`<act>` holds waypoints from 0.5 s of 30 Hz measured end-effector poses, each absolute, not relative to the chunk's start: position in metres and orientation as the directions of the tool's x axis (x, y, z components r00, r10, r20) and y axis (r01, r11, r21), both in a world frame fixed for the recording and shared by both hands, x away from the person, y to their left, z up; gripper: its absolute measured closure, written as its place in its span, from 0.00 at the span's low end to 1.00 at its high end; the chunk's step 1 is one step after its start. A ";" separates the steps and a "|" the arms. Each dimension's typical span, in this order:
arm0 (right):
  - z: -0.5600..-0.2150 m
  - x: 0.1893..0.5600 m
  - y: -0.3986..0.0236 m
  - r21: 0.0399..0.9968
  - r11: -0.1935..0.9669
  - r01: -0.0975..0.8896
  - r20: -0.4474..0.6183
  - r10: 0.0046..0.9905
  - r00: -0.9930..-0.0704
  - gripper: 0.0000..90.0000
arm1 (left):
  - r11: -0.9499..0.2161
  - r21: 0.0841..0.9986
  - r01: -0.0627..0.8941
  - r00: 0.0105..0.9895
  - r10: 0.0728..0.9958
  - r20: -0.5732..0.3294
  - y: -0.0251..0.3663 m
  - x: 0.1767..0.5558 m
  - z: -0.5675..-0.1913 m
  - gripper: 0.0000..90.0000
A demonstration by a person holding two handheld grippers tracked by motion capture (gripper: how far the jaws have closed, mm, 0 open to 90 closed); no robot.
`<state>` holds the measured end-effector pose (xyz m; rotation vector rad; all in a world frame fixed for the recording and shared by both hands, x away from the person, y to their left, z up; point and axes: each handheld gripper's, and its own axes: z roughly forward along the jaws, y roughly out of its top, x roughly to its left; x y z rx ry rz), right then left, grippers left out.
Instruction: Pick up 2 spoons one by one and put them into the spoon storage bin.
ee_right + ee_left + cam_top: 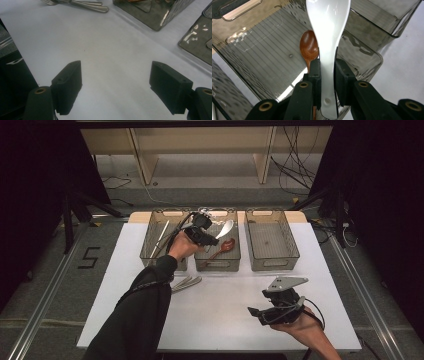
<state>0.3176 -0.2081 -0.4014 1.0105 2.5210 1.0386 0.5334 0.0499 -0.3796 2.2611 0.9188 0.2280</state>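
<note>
From the high view, I had the left gripper point(212, 236) over the middle smoky clear plastic bin point(218, 265) of three, pinching a glossy white ceramic soup spoon point(226, 228) whose bowl pointed away from me above that bin. A reddish-brown wooden spoon point(224, 247) lay inside the same bin. The right gripper point(256, 311) rested low on the white table point(210, 310), well apart from the middle bin and nearer to me, with a few metal utensils point(186, 282) lying just in front of the bin's near-left corner.

In the left gripper view, my black pads were pressed against both sides of the white spoon's point(327, 37) handle, the bowl tipped out over the bin floor point(264, 62), and the wooden spoon point(309, 47) lay beneath it.

In the right gripper view, my jaws stood spread wide with nothing between them, only bare table point(110, 57), and the middle bin's corner point(152, 12) was far ahead.
</note>
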 end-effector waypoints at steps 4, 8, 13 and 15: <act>-0.401 0.318 -0.210 0.693 0.506 0.513 0.046 0.680 -0.732 0.30 | -0.518 0.648 0.558 0.729 0.679 -0.086 0.048 0.535 -0.382 0.85; -0.402 0.318 -0.209 0.693 0.508 0.512 0.045 0.678 -0.733 0.30 | -0.515 0.647 0.563 0.720 0.689 -0.079 0.048 0.536 -0.384 0.85; -0.401 0.318 -0.209 0.694 0.507 0.511 0.045 0.677 -0.734 0.30 | -0.511 0.642 0.571 0.715 0.695 -0.083 0.049 0.537 -0.387 0.84; -0.402 0.318 -0.209 0.693 0.509 0.511 0.045 0.677 -0.734 0.30 | -0.511 0.638 0.575 0.712 0.698 -0.083 0.049 0.538 -0.388 0.84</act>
